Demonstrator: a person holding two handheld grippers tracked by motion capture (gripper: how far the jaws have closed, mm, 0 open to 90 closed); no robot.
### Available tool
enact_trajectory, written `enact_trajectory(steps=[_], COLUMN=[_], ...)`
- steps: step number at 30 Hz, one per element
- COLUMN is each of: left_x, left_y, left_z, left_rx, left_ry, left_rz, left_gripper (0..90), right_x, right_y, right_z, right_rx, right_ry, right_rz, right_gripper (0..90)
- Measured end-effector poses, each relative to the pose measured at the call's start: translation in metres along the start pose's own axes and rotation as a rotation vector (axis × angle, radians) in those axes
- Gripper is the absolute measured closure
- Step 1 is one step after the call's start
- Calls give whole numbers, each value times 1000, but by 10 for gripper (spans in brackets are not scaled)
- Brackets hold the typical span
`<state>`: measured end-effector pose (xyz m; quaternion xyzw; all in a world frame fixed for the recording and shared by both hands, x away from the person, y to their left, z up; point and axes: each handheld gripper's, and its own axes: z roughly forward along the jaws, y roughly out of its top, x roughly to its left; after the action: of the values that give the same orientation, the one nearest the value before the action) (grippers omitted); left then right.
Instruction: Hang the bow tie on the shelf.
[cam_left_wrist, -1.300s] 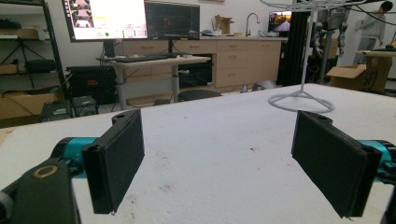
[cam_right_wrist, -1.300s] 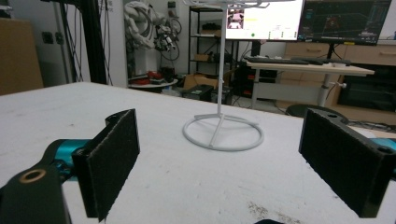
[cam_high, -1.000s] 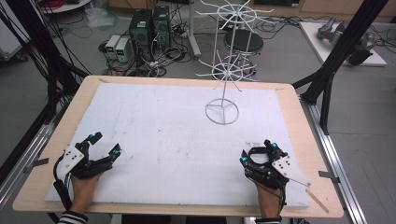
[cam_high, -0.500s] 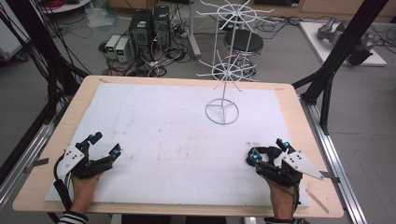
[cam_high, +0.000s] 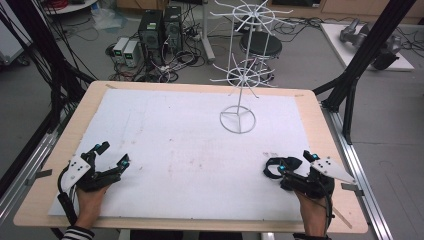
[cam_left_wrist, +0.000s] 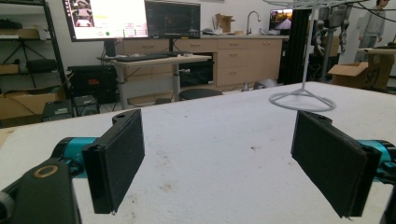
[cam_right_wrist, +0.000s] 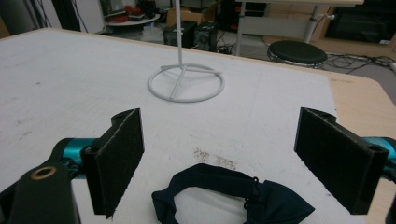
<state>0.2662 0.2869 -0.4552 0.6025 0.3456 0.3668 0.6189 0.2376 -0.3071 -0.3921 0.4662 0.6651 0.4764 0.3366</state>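
A white wire display stand (cam_high: 239, 80), with a ring-shaped base and two tiers of radiating spokes on a thin upright post, stands on the far part of the wooden bench (cam_high: 45, 185), which is covered by a white foam sheet (cam_high: 200, 150). In the right gripper view its ring base (cam_right_wrist: 186, 83) lies ahead on the sheet; in the left gripper view the stand (cam_left_wrist: 302, 98) sits ahead and to the right.

Nearer the person than the stand and off to its right, a dark navy fabric bow tie with a looped strap (cam_high: 281, 165) lies flat on the sheet. The right gripper (cam_high: 296, 164) sits right at it, its fingers spread wide apart and holding nothing; in the right gripper view the bow tie (cam_right_wrist: 233, 196) lies low between the two black pads (cam_right_wrist: 119, 156), touching neither.

Well to the stand's near left, the left gripper (cam_high: 112, 154) rests on the sheet, its fingers (cam_left_wrist: 116, 156) likewise wide apart and empty.
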Motion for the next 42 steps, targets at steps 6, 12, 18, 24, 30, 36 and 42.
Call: enact_trajectory(steps=[6,12,18,24,30,36,42], left_x=[0,0,0,0,0,1,0], left_y=[0,0,0,0,0,0,0], left_z=[0,0,0,0,-1,-1,-1], left_rx=[0,-2,-2,-3,-3,-2,-4], left_ry=[-1,-2,-2,-4,-3,-4,-4], left_rz=[1,3,3,2,1,1,1], left_gripper=[177,177,177,177,177,177,177], right_x=[2,6,9,14,17,17,19], right_y=[3,8,10,9,6,4,2], right_z=[4,15,23,36,49,55,61], right_rx=[61,181,229,310,424,470,513], right_ry=[53,90,117,172,191,183,185], right_rz=[-19,-67,-82,-83,-119,-113,-132], right_gripper=[219,260,283,309,338,352,421])
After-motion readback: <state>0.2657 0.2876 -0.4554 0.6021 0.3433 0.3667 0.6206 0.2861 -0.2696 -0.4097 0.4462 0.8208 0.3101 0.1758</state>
